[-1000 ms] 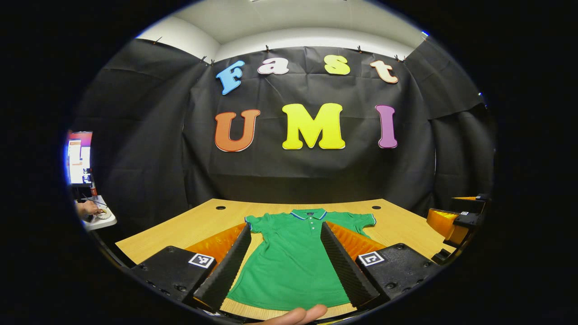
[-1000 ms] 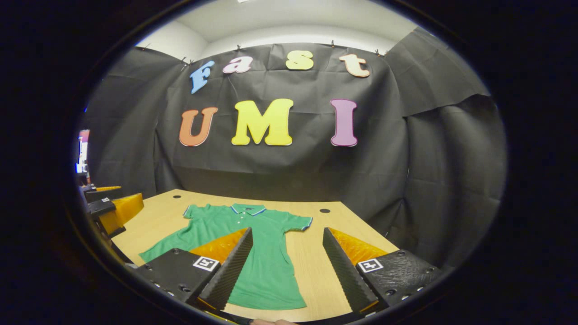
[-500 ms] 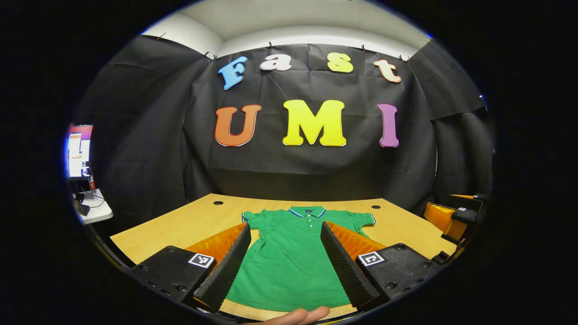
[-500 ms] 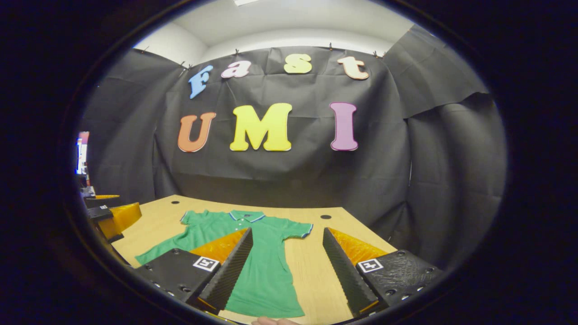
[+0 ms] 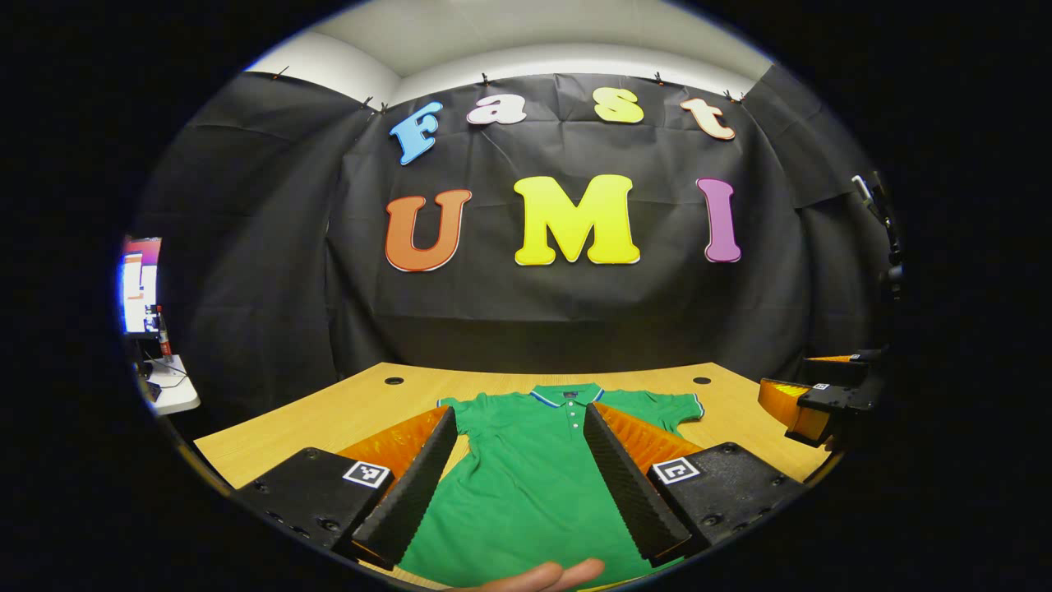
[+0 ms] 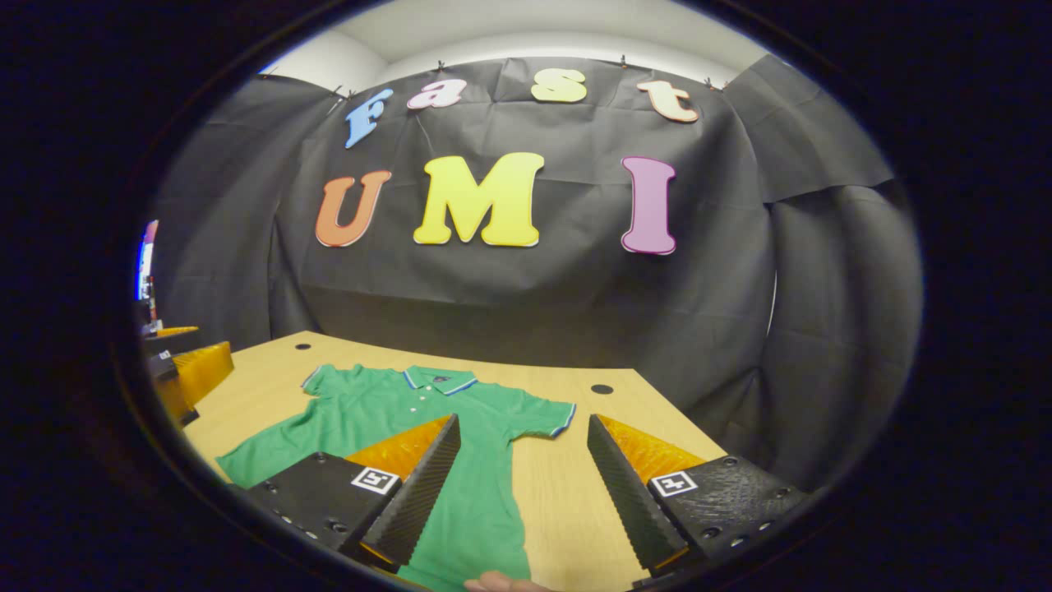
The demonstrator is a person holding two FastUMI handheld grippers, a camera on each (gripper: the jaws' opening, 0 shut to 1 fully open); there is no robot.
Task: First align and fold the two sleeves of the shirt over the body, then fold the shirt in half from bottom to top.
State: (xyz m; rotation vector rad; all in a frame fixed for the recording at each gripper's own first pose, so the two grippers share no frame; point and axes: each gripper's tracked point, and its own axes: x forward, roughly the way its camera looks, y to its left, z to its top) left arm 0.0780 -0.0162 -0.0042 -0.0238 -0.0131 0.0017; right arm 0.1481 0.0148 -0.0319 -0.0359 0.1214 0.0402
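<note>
Both grippers poised over the flat shirt, nothing folded yet.
Left gripper (image 5: 519, 460) and right gripper (image 6: 522, 473) hang with fingers spread, grasping nothing, likely lining up on the sleeves; the green shirt (image 5: 526, 477) lies flat mid-worktop (image 5: 329, 419), collar toward the far edge.

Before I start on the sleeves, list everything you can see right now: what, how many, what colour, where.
shirt: one, green polo with blue-and-white trim on collar and cuffs, lying flat and unfolded on the table, collar toward the far wall
table: one, light wood, with dark round holes near its far edge
monitor: one, lit, at far left beyond the table
side surface: one, white, below the monitor, with cables on it
left gripper: one, open, above the shirt's body
right gripper: one, open, above the shirt's side edge
fingertip: one, at the bottom edge, left gripper view
</note>
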